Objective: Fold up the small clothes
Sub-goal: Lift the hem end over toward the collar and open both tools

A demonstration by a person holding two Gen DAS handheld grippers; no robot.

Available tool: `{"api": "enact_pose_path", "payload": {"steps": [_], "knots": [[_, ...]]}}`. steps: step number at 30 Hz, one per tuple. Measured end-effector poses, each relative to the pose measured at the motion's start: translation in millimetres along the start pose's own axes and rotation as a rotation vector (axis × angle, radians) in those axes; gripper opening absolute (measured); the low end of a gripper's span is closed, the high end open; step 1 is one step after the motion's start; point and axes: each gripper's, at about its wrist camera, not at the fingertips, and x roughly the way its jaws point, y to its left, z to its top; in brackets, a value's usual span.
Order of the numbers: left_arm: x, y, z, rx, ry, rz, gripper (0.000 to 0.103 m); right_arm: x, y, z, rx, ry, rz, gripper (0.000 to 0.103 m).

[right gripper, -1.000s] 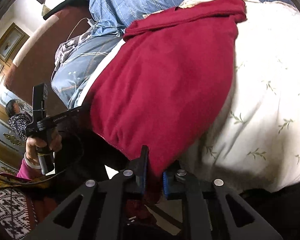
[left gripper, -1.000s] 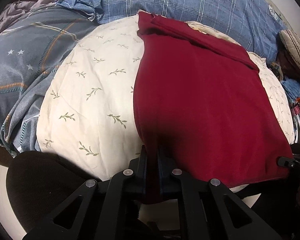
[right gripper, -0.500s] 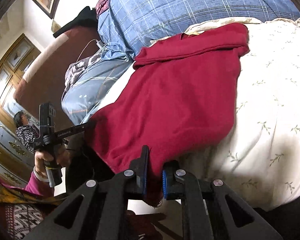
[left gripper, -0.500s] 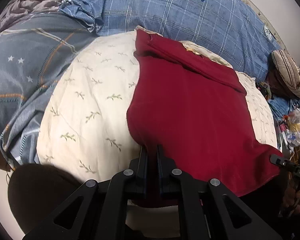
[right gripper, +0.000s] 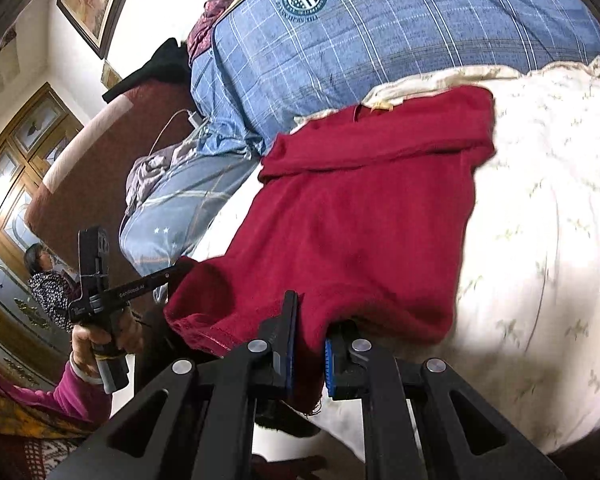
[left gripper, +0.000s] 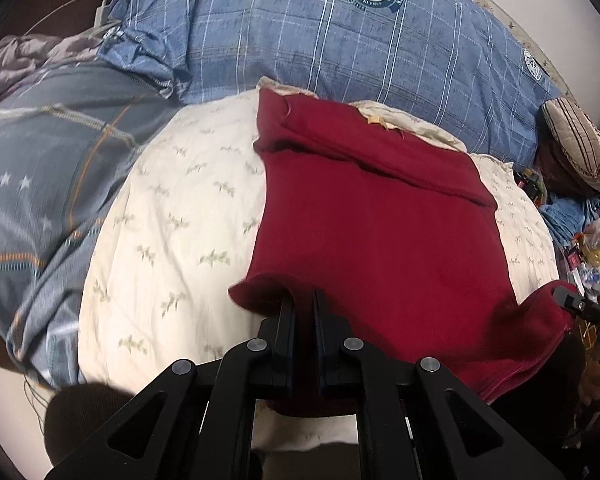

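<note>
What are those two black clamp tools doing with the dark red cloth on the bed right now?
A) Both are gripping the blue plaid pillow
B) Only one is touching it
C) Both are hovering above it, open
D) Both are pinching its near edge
D: the left gripper and the right gripper are each closed on the near hem of the red garment, which lies on the cream leaf-print quilt.

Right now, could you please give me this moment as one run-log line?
phase: folding | left gripper: shut on red garment near edge | right gripper: shut on same edge | surface: cream quilt
</note>
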Motion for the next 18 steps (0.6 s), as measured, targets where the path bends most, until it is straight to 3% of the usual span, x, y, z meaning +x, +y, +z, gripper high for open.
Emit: {"api": "enact_pose_path", "payload": {"steps": [5, 11, 18], "knots": [[9.1, -2.9, 34.2, 0.004, -0.064, -0.018, 0.006, 9.5, -10.4, 35.8, 0.011, -0.048, -0.024, 0.010], [38.2, -11.2, 100.1, 0.015, -0.142, -0.036, 0.006, 27.5, -28.6, 97.5, 0.027, -0.109, -0.090, 0.010], [111.8, -18.7, 169.2, 0.012, -0.145, 0.008, 0.006, 59.9, -68.6, 168.1, 0.043, -0.137, -0.185, 0.010]]}}
